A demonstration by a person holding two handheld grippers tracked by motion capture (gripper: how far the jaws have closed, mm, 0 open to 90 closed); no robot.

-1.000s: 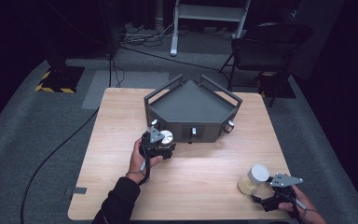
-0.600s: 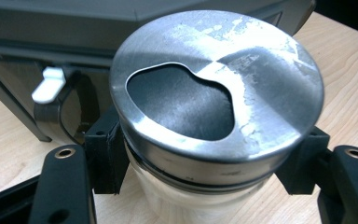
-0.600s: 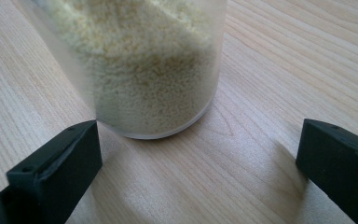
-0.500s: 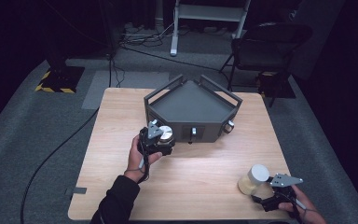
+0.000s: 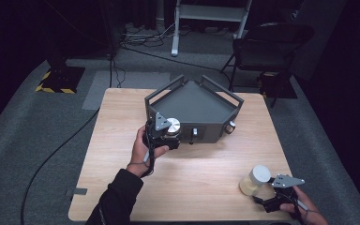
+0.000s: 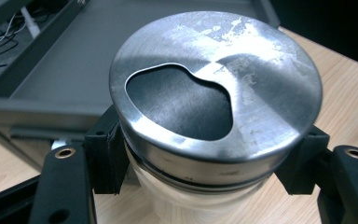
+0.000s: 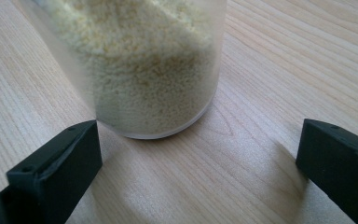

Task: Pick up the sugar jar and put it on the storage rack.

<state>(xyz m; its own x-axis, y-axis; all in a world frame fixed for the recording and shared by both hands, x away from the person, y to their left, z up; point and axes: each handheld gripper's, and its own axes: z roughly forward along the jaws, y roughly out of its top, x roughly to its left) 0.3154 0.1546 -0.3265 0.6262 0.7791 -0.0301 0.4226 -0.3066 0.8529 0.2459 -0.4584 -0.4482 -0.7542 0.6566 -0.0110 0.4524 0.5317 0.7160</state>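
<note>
A: Steel-lidded jar [image 5: 172, 127], high view: clamped in the left gripper [image 5: 165, 133], held at the near-left corner of the dark grey tray [image 5: 192, 101]. Beyond the gripper lies the tray floor; under it, the wooden table [image 5: 192, 183].

B: And the right gripper [image 5: 268, 202]?

A: It sits low at the table's near-right corner, jaws spread, with a jar of pale grains [image 5: 256, 180] just ahead of it and not gripped.

B: Left gripper view?

A: Steel-lidded jar [image 6: 216, 88] sits between the two black jaws, which press its wall just under the lid. The lid shows a shaped pouring opening. Ahead of the gripper, the tray [image 6: 42, 74] rim and floor; to its right, bare table [image 6: 349, 107].

B: Risk?

A: The grip is high on the jar, so a tilt could let the body swing or slip. The tray's raised rail and front wall stand directly ahead; too low a carry would knock the jar against them.

B: Right gripper view?

A: Jar of pale grains [image 7: 140, 60] stands upright on the table [image 7: 270, 93], its base just beyond the left-hand jaw and off centre in the gap. Closing from there would likely push it sideways or tip it.
</note>
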